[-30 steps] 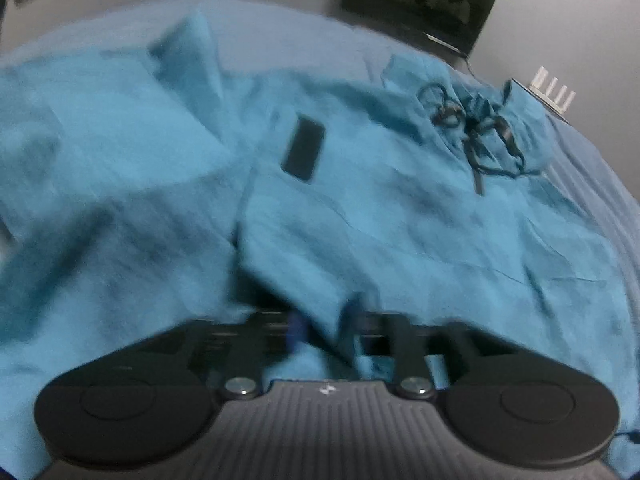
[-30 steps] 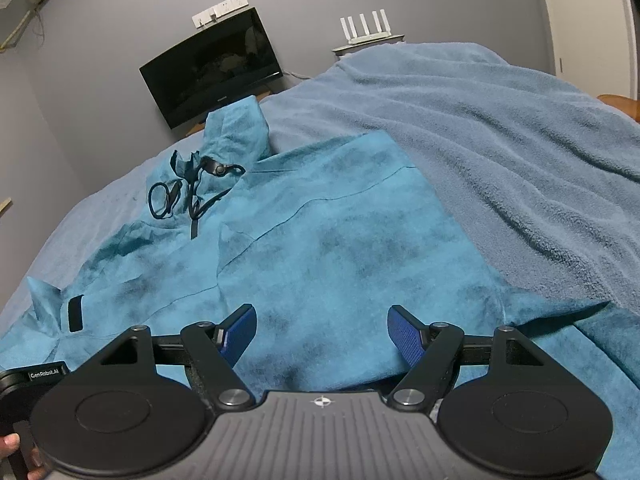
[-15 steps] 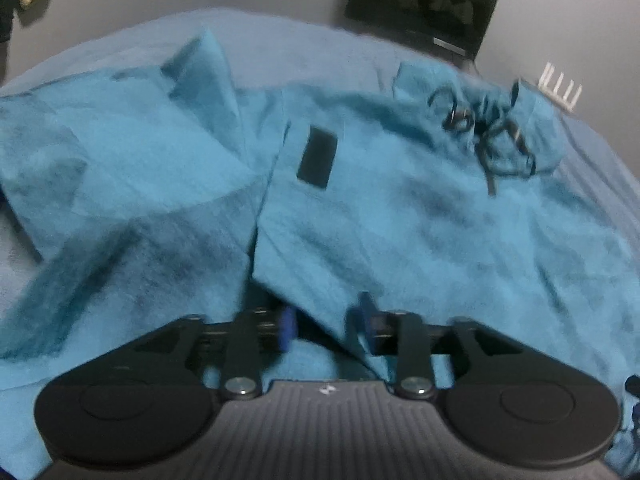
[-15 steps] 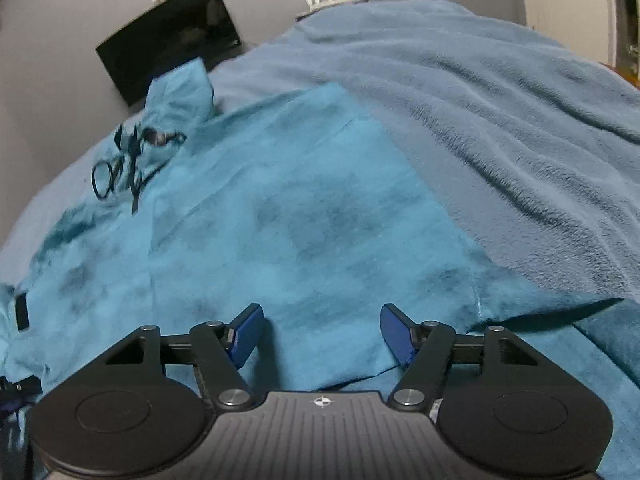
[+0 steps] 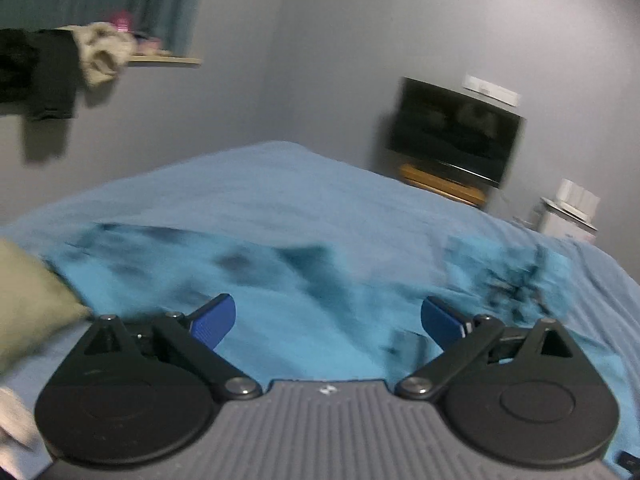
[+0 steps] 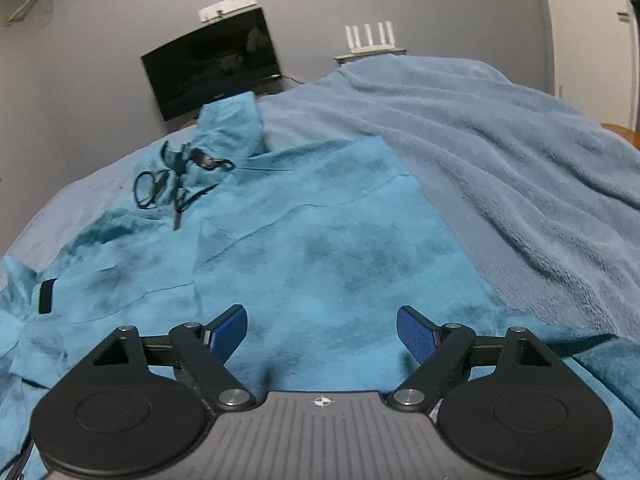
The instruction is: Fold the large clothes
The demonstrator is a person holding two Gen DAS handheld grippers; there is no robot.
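the left gripper [image 5: 328, 316] has just been opening and its jaws stand wide, nothing between them; the right gripper [image 6: 322, 330] has opened a little too and is also wide and empty, low over the cloth. the hoodie [image 6: 320, 240] lies spread across the middle and left of the right view, on the blanket [image 6: 500, 152], hood and drawstrings [image 6: 176, 184] toward the upper left. it looks soft, light and limp, likely to sag and crease when lifted, so i would pinch it at a hem edge or a sleeve end rather than mid-panel. the left view is blurred: the hoodie is a smear across its lower half and the folds cannot be read. its near hem is hidden behind both grippers, and its left sleeve runs off the frame edge in the right view.
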